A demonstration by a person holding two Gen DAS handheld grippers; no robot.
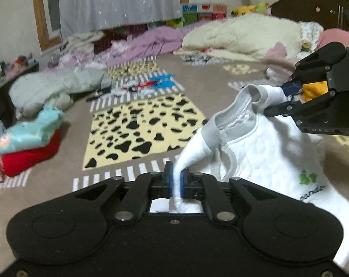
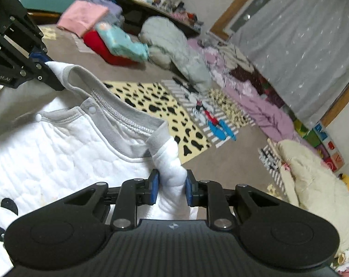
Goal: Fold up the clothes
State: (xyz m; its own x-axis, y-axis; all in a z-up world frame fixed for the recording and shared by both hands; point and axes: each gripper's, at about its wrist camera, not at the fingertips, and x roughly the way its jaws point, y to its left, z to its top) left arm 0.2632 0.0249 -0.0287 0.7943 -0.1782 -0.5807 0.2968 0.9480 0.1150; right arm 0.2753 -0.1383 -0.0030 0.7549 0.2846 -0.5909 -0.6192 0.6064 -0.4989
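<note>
Left wrist view: left tongs [image 1: 176, 180] clenched on one white quilted baby shirt [image 1: 262, 152], held above the patterned rug [image 1: 137, 129]; right tongs [image 1: 287, 97] grip its collar.

Right wrist view: right tongs [image 2: 171, 187] clenched on the shirt's shoulder; two snaps; left tongs [image 2: 44, 63] marked "Robot.AI".

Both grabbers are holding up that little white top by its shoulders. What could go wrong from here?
The left gripper pinches only a thin twist of the white top, so the cloth may slip out. The right gripper holds a thicker bunch, so the fold may come out lopsided. Lowered carelessly, the top could land on the toys on the rug.
</note>
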